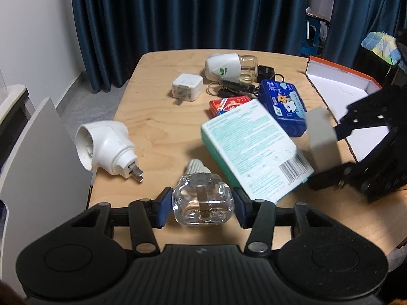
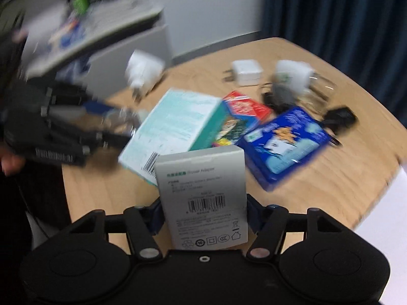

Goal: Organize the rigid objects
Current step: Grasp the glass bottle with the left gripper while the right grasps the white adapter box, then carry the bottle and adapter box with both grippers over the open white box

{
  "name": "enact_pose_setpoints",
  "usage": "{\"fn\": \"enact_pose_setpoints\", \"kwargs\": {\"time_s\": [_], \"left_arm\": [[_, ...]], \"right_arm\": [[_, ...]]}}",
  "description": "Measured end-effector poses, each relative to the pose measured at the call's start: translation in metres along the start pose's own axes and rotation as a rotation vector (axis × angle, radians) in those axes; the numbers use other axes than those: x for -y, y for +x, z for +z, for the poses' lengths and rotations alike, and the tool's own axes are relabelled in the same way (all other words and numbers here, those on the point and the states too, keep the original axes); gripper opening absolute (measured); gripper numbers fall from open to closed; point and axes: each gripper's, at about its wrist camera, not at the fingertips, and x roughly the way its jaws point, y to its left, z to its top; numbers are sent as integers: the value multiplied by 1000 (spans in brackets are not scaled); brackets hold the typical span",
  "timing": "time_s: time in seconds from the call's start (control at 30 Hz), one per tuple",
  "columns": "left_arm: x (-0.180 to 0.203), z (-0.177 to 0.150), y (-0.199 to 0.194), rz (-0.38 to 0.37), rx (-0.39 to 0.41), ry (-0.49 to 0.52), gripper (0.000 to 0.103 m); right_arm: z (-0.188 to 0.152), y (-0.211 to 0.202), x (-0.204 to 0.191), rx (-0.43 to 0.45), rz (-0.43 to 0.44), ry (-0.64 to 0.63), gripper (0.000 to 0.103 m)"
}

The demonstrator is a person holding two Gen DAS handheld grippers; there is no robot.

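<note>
Beside the open orange-rimmed box (image 1: 340, 94), nearer us, lies the teal carton (image 1: 254, 150). Our right gripper (image 2: 203, 218) clamps the grey adapter box (image 2: 203, 198); we should carry it level into that box. Left gripper (image 1: 202, 207) grips the clear refill bottle (image 1: 202, 200), farther from it.

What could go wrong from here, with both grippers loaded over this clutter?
1. The right gripper holds the grey box by its lower end only; it may tip or slip out.
2. The left gripper pinches a smooth clear bottle, which could slide free.
3. The right gripper sits close to the green box and could knock it.
</note>
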Motion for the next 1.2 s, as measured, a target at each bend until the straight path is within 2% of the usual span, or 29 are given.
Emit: {"fn": "enact_pose_setpoints", "kwargs": {"time_s": [0.13, 0.27, 0.47, 0.6, 0.93, 1.2], "left_arm": [[4, 3, -9, 0, 17, -3, 50], [13, 8, -20, -4, 35, -1, 50], [35, 18, -41, -20, 73, 30, 50], [51, 28, -53, -44, 110, 45, 50], [103, 62, -61, -130, 162, 119, 50], [166, 106, -32, -249, 158, 180, 50]], "right_arm": [[-15, -40, 1, 128, -40, 166, 75], [-32, -80, -5, 241, -129, 274, 75], [-57, -122, -2, 319, -283, 405, 75], [-78, -149, 8, 371, -299, 487, 75], [-105, -180, 22, 405, -372, 576, 75], [-107, -194, 62, 377, -476, 656, 75]]}}
